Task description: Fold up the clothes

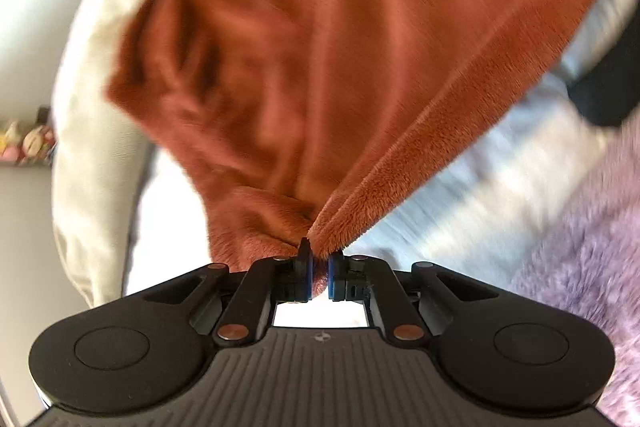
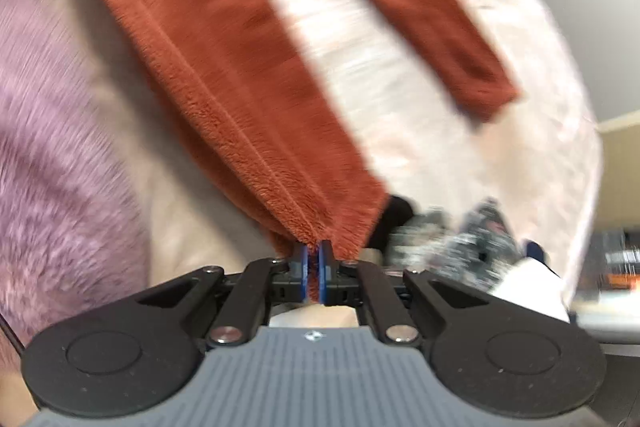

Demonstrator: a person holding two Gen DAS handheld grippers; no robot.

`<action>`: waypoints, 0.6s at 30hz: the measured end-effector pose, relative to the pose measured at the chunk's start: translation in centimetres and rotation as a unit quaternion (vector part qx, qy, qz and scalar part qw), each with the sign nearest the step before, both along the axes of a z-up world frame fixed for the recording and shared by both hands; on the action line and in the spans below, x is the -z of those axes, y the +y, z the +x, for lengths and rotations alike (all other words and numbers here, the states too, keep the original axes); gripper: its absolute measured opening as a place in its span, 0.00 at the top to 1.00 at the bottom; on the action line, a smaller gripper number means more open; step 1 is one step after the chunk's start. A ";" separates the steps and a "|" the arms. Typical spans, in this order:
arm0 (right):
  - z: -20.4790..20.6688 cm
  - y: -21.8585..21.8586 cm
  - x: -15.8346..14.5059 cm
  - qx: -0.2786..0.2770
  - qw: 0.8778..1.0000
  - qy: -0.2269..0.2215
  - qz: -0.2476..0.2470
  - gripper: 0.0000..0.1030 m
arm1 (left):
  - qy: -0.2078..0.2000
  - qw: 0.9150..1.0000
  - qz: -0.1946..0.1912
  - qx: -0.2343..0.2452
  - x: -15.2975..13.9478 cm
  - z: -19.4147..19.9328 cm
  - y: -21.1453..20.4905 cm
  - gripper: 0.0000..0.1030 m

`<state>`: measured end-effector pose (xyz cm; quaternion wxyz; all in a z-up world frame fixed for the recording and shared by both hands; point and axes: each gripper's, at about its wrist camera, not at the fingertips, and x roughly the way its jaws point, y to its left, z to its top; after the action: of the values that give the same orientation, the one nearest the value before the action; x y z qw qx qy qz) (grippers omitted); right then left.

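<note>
Rust fleece garment (image 1: 320, 47) hangs in the air over the pale bed (image 2: 380, 75), both grippers pinching it. Left gripper (image 1: 319, 263) nips one corner, right gripper (image 2: 315, 259) clamps a seamed edge; cloth stretches forward from each, sleeve (image 2: 432, 7) dangling.

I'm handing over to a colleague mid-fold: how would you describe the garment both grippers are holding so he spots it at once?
Look above the pale bedding: the garment hangs there, pinched at one edge by the left gripper and at another by the right gripper. It is a rust-orange fleece with a long sleeve trailing off. The fluffy lilac blanket beside it is the only other plush thing, so colour settles it.
</note>
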<state>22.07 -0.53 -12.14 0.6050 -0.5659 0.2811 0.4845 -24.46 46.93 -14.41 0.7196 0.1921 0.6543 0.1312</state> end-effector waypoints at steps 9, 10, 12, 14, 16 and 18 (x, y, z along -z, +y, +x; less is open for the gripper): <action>4.8 4.9 -5.3 0.105 0.986 -0.052 0.116 0.95 | -0.127 0.987 0.007 -0.095 -6.0 4.3 5.4 0.96; 5.7 5.7 -5.6 0.113 0.984 -0.056 0.123 0.95 | -0.134 0.985 0.007 -0.104 -6.4 5.0 6.1 0.96; 7.5 7.4 -5.9 0.125 0.981 -0.064 0.132 0.95 | -0.145 0.982 0.006 -0.123 -7.0 6.5 7.8 0.96; 9.4 9.2 -5.7 0.136 0.979 -0.065 0.138 0.95 | -0.152 0.978 0.007 -0.143 -7.8 7.8 9.2 0.96; 11.3 11.2 -5.5 0.143 0.978 -0.061 0.140 0.95 | -0.157 0.974 0.007 -0.163 -7.8 9.0 11.2 0.96; 13.2 13.4 -4.9 0.144 0.978 -0.060 0.137 0.95 | -0.154 0.972 0.009 -0.177 -7.0 10.6 13.6 0.96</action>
<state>35.25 12.90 -7.26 0.7560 -0.4595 0.2535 0.3914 -13.90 60.50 -7.42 0.7753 0.0575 0.5578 0.2905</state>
